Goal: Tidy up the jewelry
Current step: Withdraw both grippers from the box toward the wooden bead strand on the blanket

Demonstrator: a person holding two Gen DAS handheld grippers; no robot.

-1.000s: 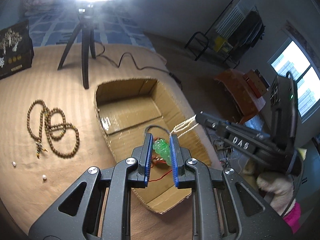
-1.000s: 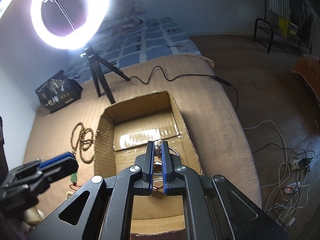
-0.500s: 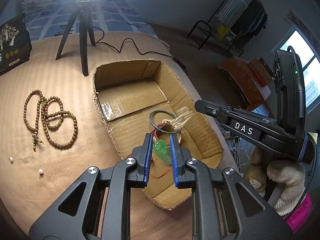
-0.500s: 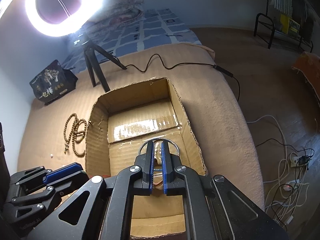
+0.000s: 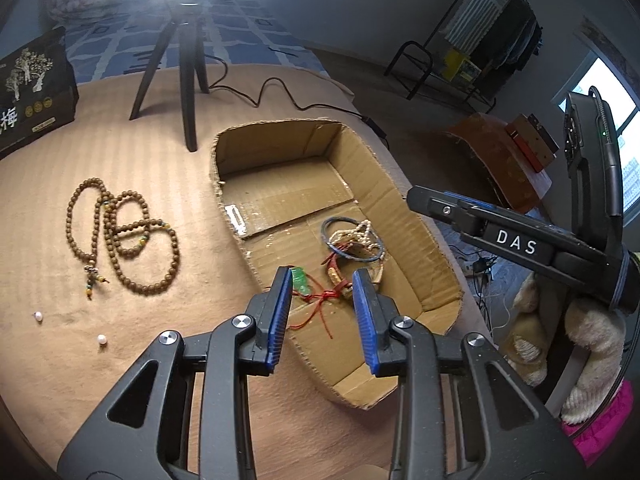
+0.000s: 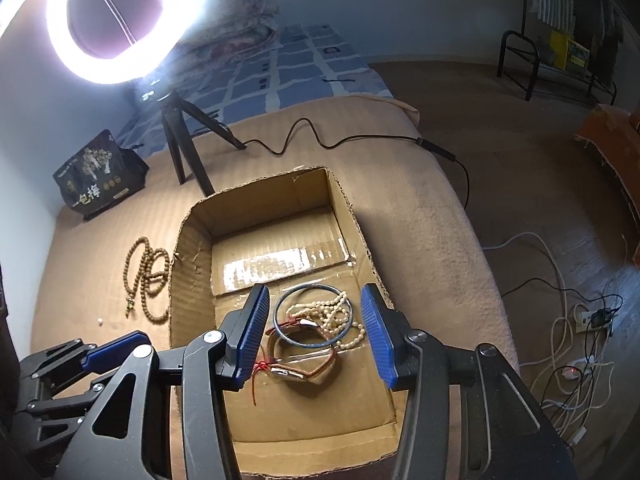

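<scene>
An open cardboard box (image 5: 416, 236) (image 6: 192, 240) sits on the tan bed cover. Inside lie a green pendant (image 5: 299, 279) on a red cord, a dark bangle (image 5: 352, 240) (image 6: 314, 315), a cream bead strand (image 5: 366, 234) (image 6: 334, 314) and a brown strap watch (image 6: 298, 372). My left gripper (image 5: 322, 312) is open and empty above the box's near left wall. My right gripper (image 6: 314, 338) is open and empty above the bangle and beads. A brown wooden bead necklace (image 5: 120, 236) (image 6: 146, 280) lies on the cover left of the box.
Two loose pearls (image 5: 103, 339) lie near the necklace. A ring light on a black tripod (image 5: 186, 76) (image 6: 188, 152) stands behind the box, its cable trailing right. A black printed bag (image 5: 32, 88) sits at the far left. The bed edge drops off right of the box.
Both grippers have opened. The green pendant dropped from my left gripper into the box, and the cream bead strand dropped from my right gripper onto the bangle. Both grippers rose slightly.
</scene>
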